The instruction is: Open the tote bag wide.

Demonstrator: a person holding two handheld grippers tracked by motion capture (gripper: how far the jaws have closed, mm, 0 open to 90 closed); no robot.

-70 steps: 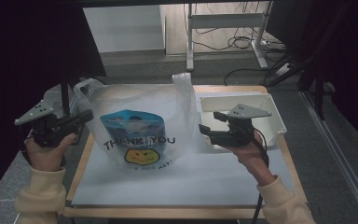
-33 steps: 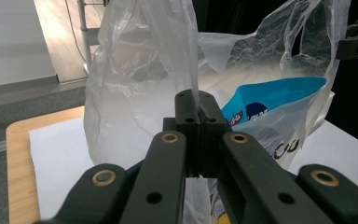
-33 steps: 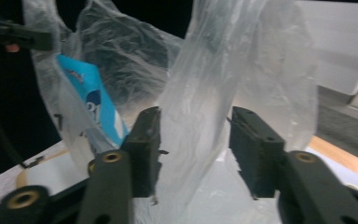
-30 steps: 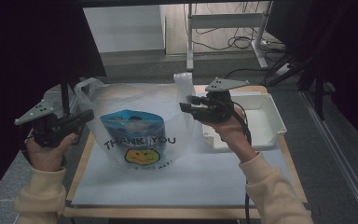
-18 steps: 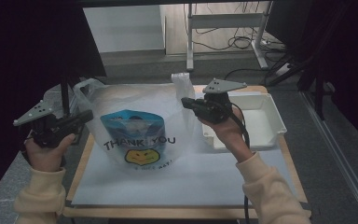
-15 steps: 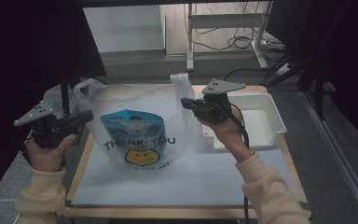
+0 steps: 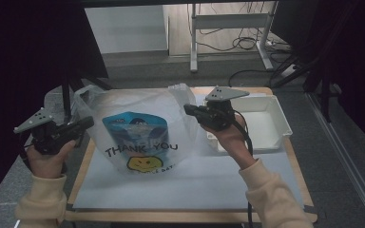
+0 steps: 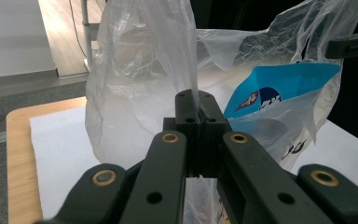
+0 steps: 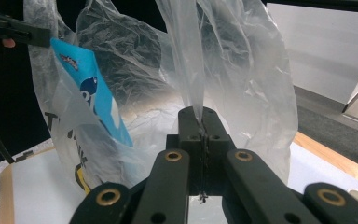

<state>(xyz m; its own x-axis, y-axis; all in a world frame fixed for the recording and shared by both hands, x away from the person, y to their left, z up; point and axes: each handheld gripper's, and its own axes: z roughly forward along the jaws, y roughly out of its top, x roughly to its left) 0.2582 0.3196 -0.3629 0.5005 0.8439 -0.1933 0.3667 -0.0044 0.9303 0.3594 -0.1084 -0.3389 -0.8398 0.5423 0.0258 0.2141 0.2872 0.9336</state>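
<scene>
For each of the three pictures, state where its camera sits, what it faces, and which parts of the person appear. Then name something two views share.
High view: above the table, looking down on the clear plastic "THANK YOU" bag; forearms, hands, left tool, right tool.
Left gripper view: on the left tool, pinching bag film.
Right gripper view: on the right tool, pinching bag film.
Shared: blue pouch inside.

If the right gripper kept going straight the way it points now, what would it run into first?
The right gripper points left across the table, jaws shut on the clear plastic bag at its handle. Straight on it would push into the bag's film, then probably the blue pouch inside, though depth is hard to judge.
</scene>
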